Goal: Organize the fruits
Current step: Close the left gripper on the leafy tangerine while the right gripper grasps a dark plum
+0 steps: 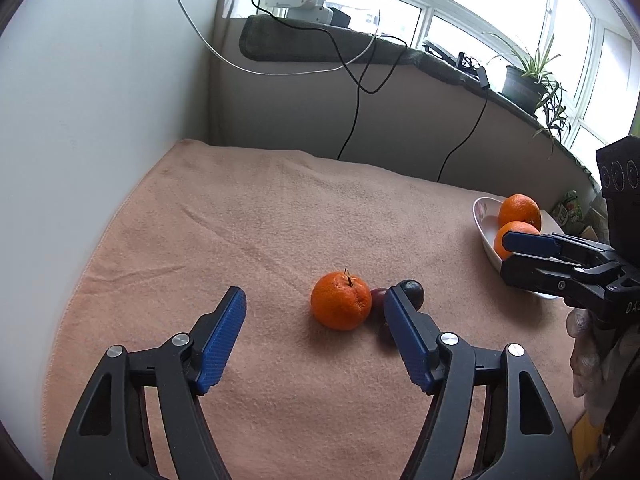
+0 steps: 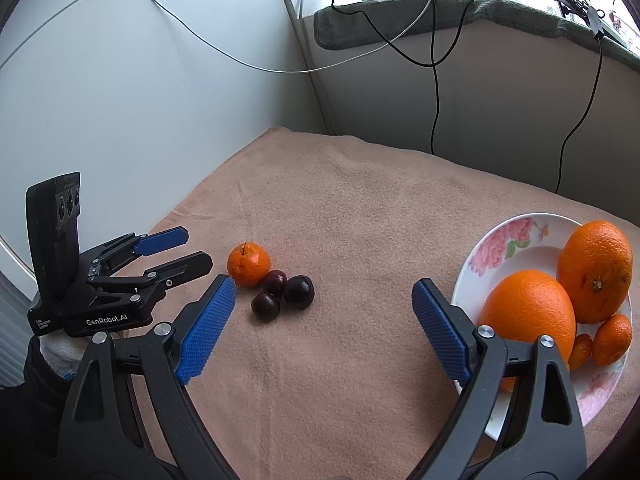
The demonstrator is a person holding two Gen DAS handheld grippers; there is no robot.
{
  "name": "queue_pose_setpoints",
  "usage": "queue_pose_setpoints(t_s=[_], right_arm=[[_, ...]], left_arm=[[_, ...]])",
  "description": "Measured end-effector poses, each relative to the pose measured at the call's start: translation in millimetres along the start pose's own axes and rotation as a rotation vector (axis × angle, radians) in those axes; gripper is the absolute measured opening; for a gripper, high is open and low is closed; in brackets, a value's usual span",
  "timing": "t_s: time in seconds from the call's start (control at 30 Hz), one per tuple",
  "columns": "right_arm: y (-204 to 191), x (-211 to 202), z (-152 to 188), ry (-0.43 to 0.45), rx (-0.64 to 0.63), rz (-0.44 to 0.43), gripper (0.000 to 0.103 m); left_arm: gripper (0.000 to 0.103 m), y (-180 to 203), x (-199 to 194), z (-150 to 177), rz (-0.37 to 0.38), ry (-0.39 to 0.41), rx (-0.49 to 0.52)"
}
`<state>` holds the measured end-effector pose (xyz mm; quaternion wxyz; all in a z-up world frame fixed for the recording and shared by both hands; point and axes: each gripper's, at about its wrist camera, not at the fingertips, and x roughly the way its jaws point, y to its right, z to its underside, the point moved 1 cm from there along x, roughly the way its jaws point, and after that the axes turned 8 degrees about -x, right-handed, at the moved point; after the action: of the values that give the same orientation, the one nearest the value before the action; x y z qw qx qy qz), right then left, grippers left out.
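Observation:
A small orange mandarin [image 1: 341,301] with a stem lies on the pink towel [image 1: 280,216], touching three dark plums [image 2: 298,289]. My left gripper [image 1: 314,298] is open and empty, just short of the mandarin; it also shows in the right wrist view [image 2: 192,250]. My right gripper [image 2: 324,288] is open and empty, between the plums and a white floral plate [image 2: 504,240]. The plate holds two big oranges [image 2: 528,312] and small mandarins [image 2: 612,338]. In the left wrist view the right gripper [image 1: 506,250] is in front of the plate [image 1: 482,208].
A white wall [image 1: 100,100] borders the towel on the left. A grey ledge [image 1: 400,120] at the back has black and white cables [image 1: 356,112] hanging down it. A potted plant [image 1: 528,80] and chargers stand on the sill.

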<state>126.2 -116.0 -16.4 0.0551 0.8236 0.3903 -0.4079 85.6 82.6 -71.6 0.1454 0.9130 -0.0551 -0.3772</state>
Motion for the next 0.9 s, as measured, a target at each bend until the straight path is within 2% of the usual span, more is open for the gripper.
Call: queue_pose_setpoints(t_s=[0.03,0.17,0.23,0.33,0.9], right_arm=[[-0.4,3.1,-0.1,-0.004,0.006,-0.008,0.092],[1.9,18.2,-0.4,-0.04,0.042,-0.044,0.071],[2.6,25.7,0.4,-0.052,0.058,-0.053,0.068],[2.2,36.5,1.8,-0.077,0.068,-0.059,0.058],[9.5,72.8,7.9,-0.139,0.133,-0.136,0.039]], left_arm=[[0.07,-0.7,1.7,1.0,0.012,-0.009,-0.005],[0.063,-2.1,8.0,3.4,0.044,-0.039,-0.015],[0.062,-2.7,10.9,4.0,0.054,-0.05,-0.019],[0.055,-3.8,15.9,3.3,0.066,-0.067,-0.021],[0.046,-4.5,31.9,0.9,0.093,-0.11,-0.028]])
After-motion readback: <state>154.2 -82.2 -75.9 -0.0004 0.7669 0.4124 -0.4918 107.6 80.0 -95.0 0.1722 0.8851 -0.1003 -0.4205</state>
